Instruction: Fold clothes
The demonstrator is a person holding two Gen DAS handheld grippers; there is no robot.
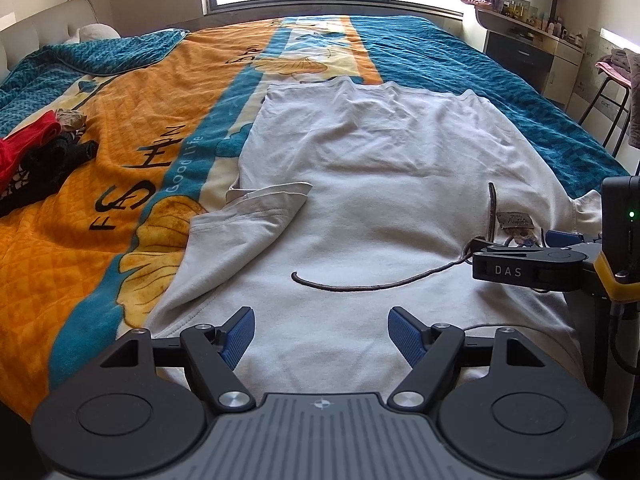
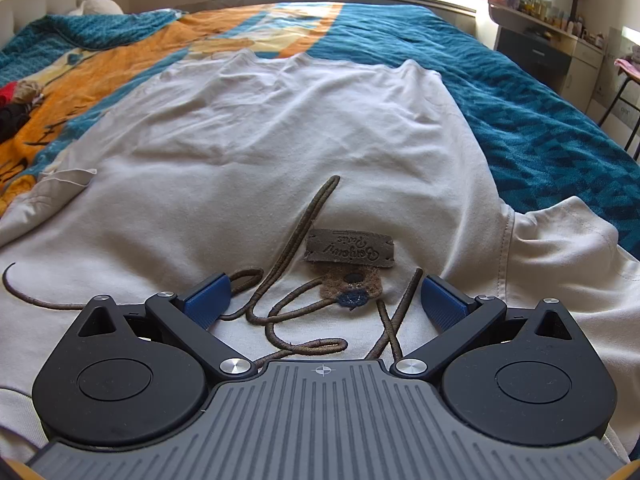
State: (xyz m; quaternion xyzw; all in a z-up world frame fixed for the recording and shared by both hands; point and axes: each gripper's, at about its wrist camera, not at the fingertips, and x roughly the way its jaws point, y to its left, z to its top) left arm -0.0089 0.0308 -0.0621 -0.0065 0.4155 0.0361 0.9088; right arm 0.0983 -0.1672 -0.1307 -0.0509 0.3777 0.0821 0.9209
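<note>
Ahead of the left claw [image 1: 321, 334], with its blue pads, lies an off-white sweatshirt [image 1: 360, 152] with brown cord [image 1: 360, 286]. Left of it the blanket [image 1: 132, 128] shows orange quilting, black letters and teal; red and black clothes [image 1: 36, 152] beyond.

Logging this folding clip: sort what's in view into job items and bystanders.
For the job:
- white hoodie, spread on the bed
- its brown drawstring, loose on the chest
- left gripper and right gripper, both open

Lying about:
- red and black clothes pile
- patterned blanket
- cluttered dresser
</note>
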